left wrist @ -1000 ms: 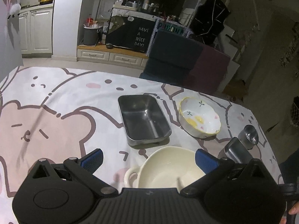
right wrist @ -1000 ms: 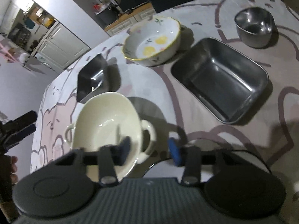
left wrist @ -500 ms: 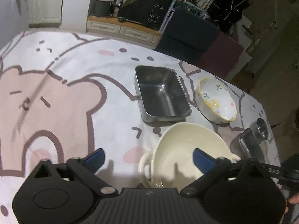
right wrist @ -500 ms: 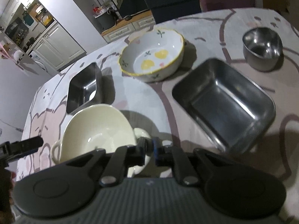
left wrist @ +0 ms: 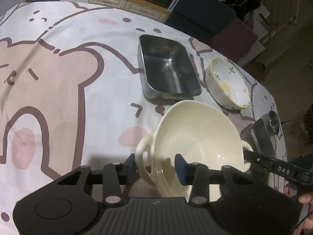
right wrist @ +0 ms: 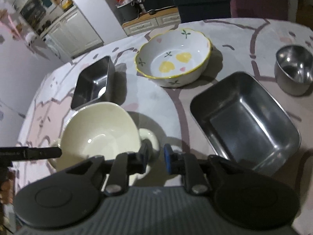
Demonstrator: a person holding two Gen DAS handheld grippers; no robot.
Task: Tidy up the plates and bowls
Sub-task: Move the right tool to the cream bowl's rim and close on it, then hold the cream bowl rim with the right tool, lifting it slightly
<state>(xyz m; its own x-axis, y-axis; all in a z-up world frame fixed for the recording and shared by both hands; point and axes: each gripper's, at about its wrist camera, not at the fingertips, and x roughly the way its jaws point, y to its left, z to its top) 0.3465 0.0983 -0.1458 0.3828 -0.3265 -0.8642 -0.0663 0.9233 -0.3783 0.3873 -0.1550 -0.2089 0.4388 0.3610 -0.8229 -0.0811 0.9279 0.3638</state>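
A cream two-handled bowl sits tilted on the bear-print tablecloth, right in front of both grippers. My left gripper is closing. One pad is outside the bowl's near handle and the other is inside the bowl, with a shadowed gap still showing. My right gripper is at the opposite handle and its jaws are opening. The handle runs under the left finger and the pads stand apart. A white bowl with yellow flowers stands further back.
A steel tray lies beyond the cream bowl. A second steel tray and a steel cup are by the right gripper. Dark chairs stand past the table's far edge. A hand shows at the right.
My left gripper came down over the cream bowl and its wide jaws narrowed around the near handle. The right jaws closed at the other handle, then parted a little.
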